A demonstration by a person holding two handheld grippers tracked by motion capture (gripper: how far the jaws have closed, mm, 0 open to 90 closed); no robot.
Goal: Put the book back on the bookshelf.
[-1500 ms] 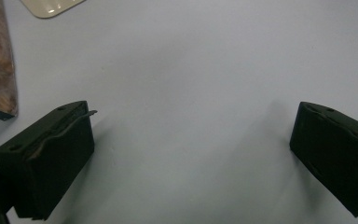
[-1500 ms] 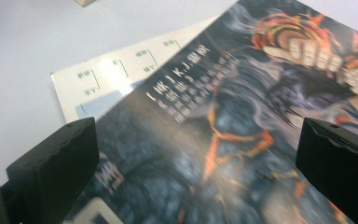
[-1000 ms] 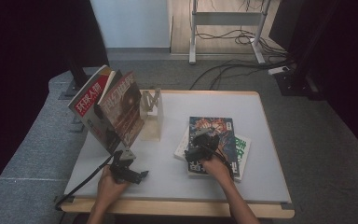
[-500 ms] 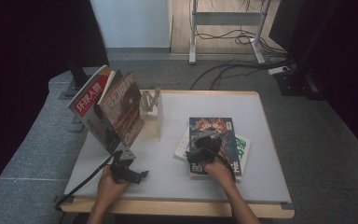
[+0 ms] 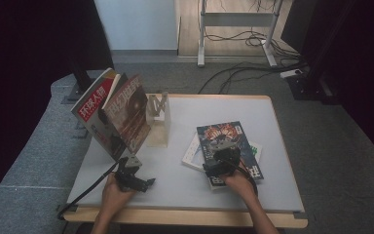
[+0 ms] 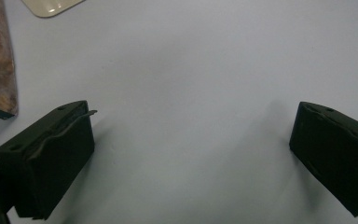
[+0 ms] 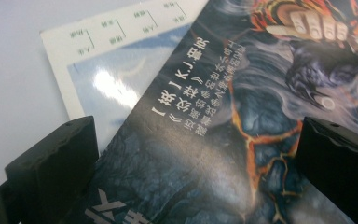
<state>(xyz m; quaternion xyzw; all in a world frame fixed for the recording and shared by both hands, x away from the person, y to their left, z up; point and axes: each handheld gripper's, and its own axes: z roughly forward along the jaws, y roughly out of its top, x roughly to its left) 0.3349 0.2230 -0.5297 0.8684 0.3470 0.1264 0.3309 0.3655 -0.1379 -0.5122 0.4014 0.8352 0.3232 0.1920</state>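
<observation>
Right gripper jaws apart over dark magazine, hiding part of its cover. Left gripper jaws apart over bare table.

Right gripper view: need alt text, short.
The right gripper hovers with jaws wide open over a dark magazine with a fiery blue cover and white Chinese print. It lies on top of a pale magazine on the white table.

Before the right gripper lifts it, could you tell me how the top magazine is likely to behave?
The magazine looks thin, so it will probably droop if pinched at one edge. Its glossy cover may slide on the booklet beneath when pushed.
</observation>
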